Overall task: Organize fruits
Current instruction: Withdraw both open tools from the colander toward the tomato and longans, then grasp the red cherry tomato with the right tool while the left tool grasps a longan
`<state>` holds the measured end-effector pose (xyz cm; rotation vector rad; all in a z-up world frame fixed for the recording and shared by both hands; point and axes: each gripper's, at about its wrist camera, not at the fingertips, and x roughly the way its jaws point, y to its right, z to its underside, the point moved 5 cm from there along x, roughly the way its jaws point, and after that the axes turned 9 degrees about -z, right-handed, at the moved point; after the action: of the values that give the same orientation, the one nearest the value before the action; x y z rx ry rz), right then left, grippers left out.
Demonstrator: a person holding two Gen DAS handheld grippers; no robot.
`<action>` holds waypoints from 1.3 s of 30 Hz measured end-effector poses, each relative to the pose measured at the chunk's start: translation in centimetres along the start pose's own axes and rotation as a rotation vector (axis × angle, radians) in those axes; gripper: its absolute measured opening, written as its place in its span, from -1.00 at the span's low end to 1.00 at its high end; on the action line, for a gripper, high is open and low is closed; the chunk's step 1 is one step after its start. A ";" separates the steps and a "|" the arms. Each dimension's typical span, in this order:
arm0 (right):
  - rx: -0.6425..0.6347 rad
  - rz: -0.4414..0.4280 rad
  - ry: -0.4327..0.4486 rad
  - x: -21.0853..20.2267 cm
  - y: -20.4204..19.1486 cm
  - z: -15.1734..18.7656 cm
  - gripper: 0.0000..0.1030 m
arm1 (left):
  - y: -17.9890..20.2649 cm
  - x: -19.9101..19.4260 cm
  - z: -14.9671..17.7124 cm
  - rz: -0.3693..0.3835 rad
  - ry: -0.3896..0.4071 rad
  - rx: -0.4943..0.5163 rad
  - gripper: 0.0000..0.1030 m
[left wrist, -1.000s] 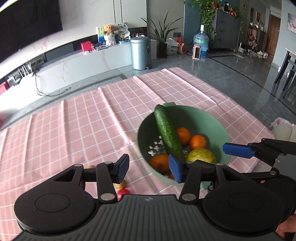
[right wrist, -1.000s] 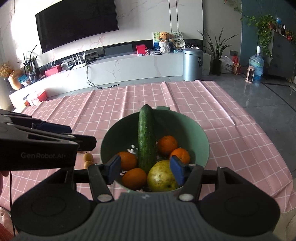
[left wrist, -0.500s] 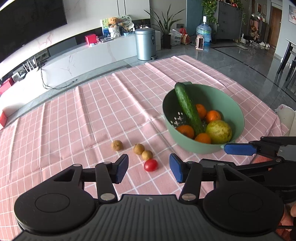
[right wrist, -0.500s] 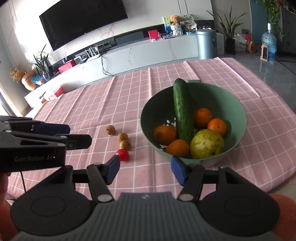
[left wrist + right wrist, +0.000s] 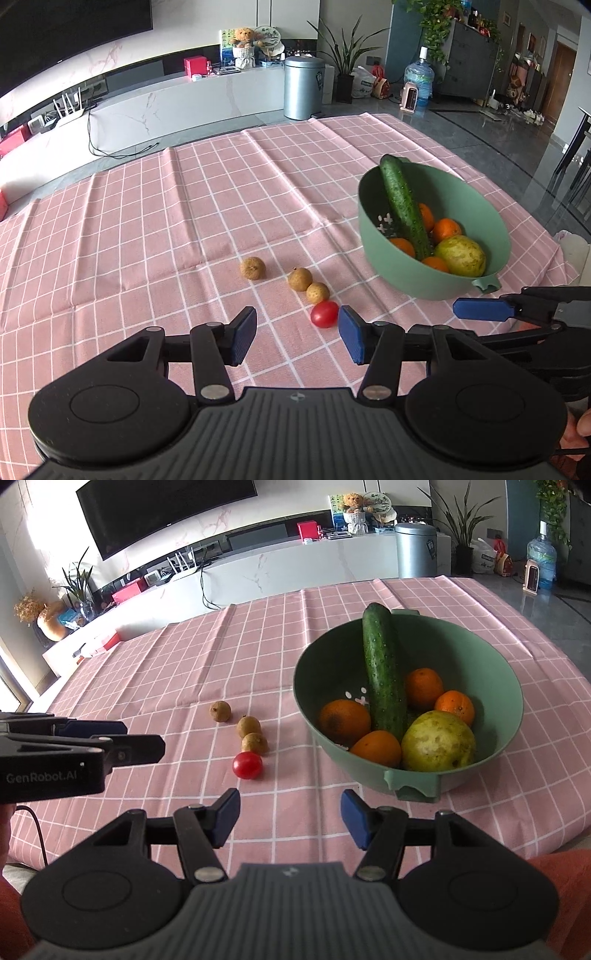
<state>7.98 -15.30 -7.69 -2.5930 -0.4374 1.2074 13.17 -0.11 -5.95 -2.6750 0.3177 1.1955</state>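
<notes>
A green bowl (image 5: 495,225) (image 5: 306,657) on the pink checked cloth holds a cucumber (image 5: 382,672), several oranges (image 5: 345,720) and a yellow-green pear (image 5: 437,740). Three brown longans (image 5: 253,267) (image 5: 220,711) and a red cherry tomato (image 5: 324,314) (image 5: 247,765) lie in a row left of the bowl. My left gripper (image 5: 297,338) is open and empty, just short of the tomato. My right gripper (image 5: 288,818) is open and empty, in front of the bowl's near handle (image 5: 417,788). Each gripper shows at the edge of the other's view.
The table's right edge (image 5: 554,657) falls off to a grey tiled floor. A white TV bench (image 5: 295,565) and a grey bin (image 5: 415,550) stand beyond the far edge. The cloth (image 5: 147,221) stretches left of the fruit.
Both grippers have pulled back and up from the bowl toward me. The longans and tomato have come into view. Both stay open.
</notes>
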 end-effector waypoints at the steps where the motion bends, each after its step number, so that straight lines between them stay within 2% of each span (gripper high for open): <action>1: 0.002 -0.001 0.003 0.1 0.0 0.0 0.11 | -0.1 0.2 0.1 -0.004 -0.003 -0.003 0.17; 7: -0.006 0.004 0.041 0.7 -0.2 -0.5 0.10 | -1.1 1.6 0.7 0.025 -0.032 -0.068 0.17; 12: -0.016 -0.007 0.063 1.5 -0.5 -1.0 -0.09 | -1.7 2.7 1.1 0.041 -0.062 -0.083 0.15; 18: -0.051 -0.036 0.035 3.5 -1.4 -1.2 -0.36 | -2.7 4.4 1.3 0.084 -0.114 -0.170 -0.05; 22: -0.083 -0.043 0.013 4.9 -2.1 -1.4 -0.37 | -3.3 4.8 1.2 0.075 -0.112 -0.191 -0.08; 30: -0.036 -0.068 -0.037 8.0 -2.3 -1.7 -0.37 | -3.8 6.0 1.1 0.075 -0.117 -0.214 -0.15; 39: -0.044 -0.042 -0.075 10.1 -2.3 -1.7 -0.37 | -3.6 7.0 1.1 0.058 -0.116 -0.173 -0.15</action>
<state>15.09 -9.62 -12.96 -2.5674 -0.5369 1.2984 18.00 2.85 -11.60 -2.7418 0.2869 1.4515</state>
